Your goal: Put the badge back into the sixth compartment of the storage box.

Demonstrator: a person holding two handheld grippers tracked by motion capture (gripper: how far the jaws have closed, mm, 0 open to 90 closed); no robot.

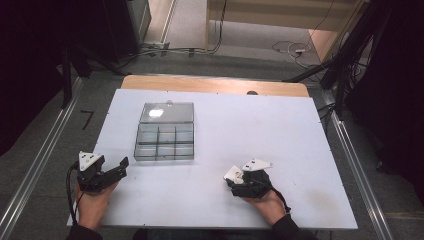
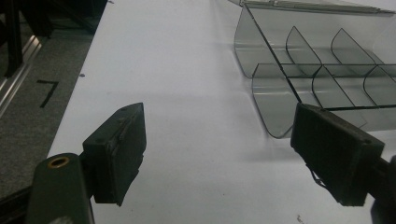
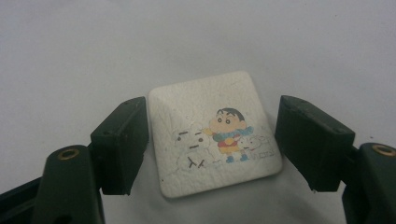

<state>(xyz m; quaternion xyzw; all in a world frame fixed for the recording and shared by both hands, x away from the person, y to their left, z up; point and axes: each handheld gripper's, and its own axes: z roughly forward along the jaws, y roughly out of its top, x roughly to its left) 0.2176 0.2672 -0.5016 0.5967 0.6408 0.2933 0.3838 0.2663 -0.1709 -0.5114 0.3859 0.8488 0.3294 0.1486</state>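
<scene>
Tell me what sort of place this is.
Probably a lab or recording setup, not a home: a white table hemmed by black curtains, loose cables on the grey floor, and metal rails along both sides.

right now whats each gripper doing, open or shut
Left gripper: open, nothing between its jaws.
Right gripper: open around the white cartoon tile, pads not yet pressing.

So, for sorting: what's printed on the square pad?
White pad, colourful cartoon child with white puppy; right gripper view.
</scene>
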